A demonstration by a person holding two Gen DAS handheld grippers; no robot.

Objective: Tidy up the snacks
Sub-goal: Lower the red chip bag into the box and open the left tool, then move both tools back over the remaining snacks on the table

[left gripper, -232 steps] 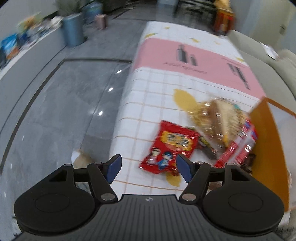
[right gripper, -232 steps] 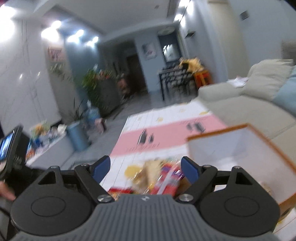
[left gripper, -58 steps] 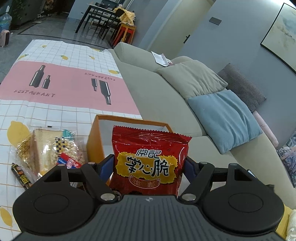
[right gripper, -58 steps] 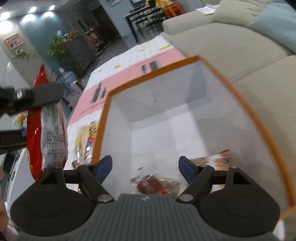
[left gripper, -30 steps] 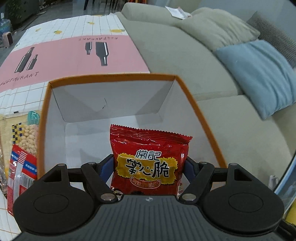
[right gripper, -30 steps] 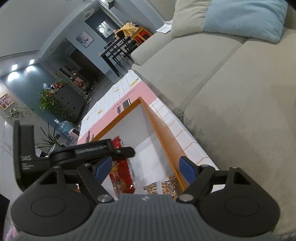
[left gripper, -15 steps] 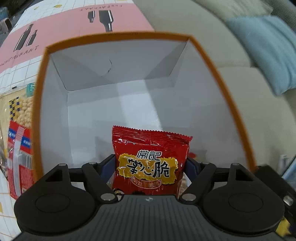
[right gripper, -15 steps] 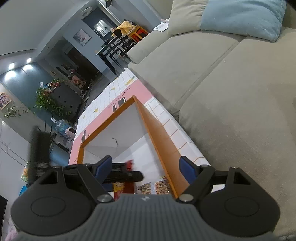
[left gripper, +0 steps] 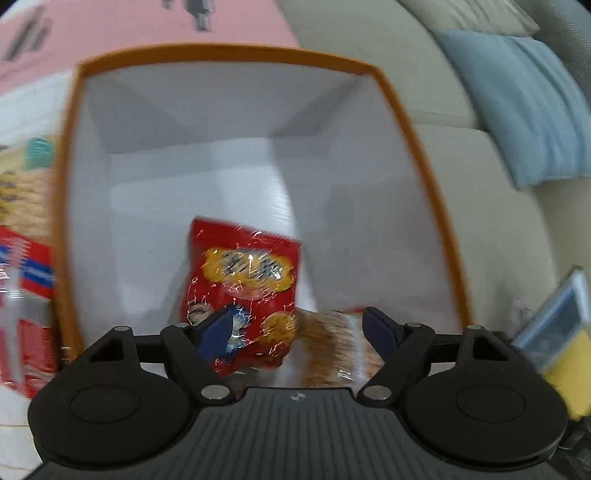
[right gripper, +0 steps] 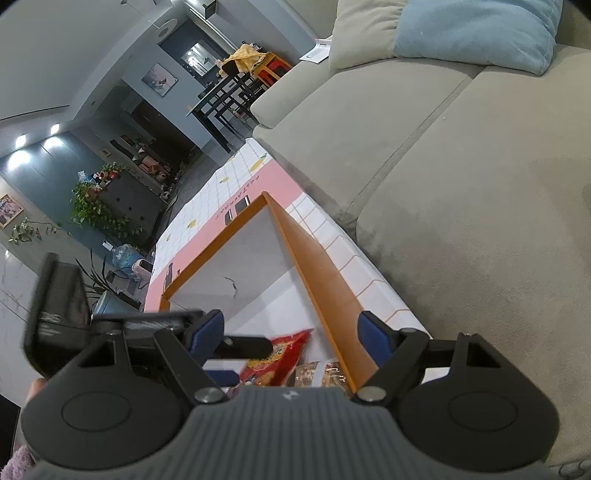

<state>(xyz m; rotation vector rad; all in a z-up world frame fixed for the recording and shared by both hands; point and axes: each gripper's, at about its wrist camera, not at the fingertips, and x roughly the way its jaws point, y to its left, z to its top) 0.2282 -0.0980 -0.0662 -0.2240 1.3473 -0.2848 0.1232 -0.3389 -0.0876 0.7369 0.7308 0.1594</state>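
The red snack packet [left gripper: 243,284] is a glossy crinkled foil pouch with a yellow label panel and blurred dark characters; it lies tilted inside the box [left gripper: 229,55], toward the 6 o'clock end of the floor in the left wrist view, clear of both blue pads. The box is one open-topped rectangular carton with an orange rim and outer walls and plain white inner walls and floor; it stands on the surface [right gripper: 332,236], which is covered by a cloth of white grid and a pink band. At 3 o'clock of the red packet lies one clear wrapper of brown snacks [left gripper: 328,339], also on the box floor. Outside the box, at 9 o'clock, lie one transparent bag of pale round snacks [left gripper: 26,192] and one red, white and blue striped packet [left gripper: 26,306]. The left gripper [left gripper: 295,328] points down into the box; its jaws have just been opening and stand wide, released, nothing pressed between them. The right gripper [right gripper: 291,336] hovers at the near edge of the box, jaws spread and empty. Beyond the surface stands one grey fabric sofa [right gripper: 461,177] bearing one light blue cushion [right gripper: 476,33].
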